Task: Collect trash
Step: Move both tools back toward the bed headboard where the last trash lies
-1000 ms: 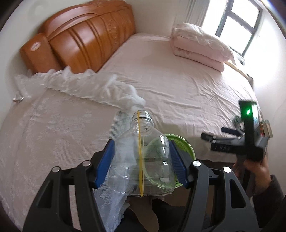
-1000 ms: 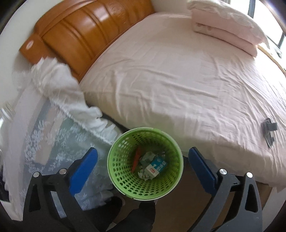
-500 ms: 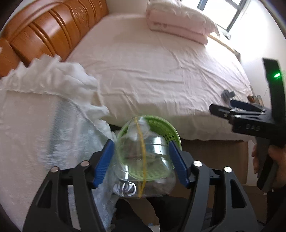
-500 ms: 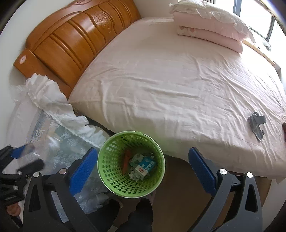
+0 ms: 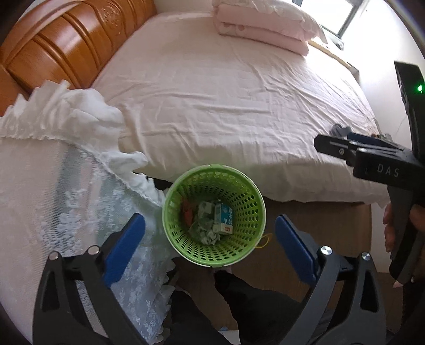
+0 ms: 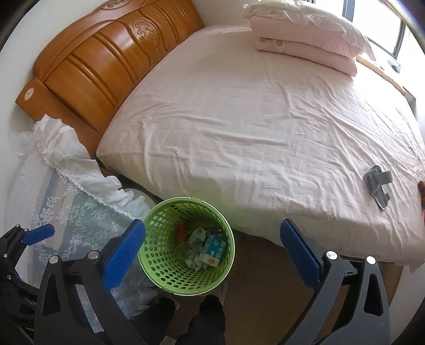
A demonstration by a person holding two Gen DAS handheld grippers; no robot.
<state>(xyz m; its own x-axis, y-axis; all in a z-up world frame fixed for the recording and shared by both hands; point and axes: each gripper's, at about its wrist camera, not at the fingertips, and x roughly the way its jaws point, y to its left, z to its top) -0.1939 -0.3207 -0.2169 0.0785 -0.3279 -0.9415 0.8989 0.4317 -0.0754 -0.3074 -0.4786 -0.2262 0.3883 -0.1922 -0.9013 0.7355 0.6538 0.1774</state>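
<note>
The green basket (image 5: 247, 220) stood upright on the brown floor (image 5: 305, 215), its long axis vertical and its open mouth facing up to the cameras. It was a round plastic basket with many small holes in the wall. At its bottom lay a blue and white carton (image 5: 224, 219) on its side, crumpled paper (image 5: 204, 231) and a small orange-red piece (image 5: 187, 211). Just beside the basket on the floor we saw a thin yellow loop (image 5: 264, 240).

Behind the basket was the bed (image 5: 225, 106) with a wrinkled pink sheet, folded pillows (image 5: 265, 24) at its far side and a wooden headboard (image 5: 66, 45). Left of the basket hung a white lace cloth (image 5: 53, 185).

The left gripper (image 5: 209, 221) hung above the basket; its jaws had just been opening and stood wide with nothing between the pads. The right gripper (image 6: 212, 231) was also wide and held nothing.
</note>
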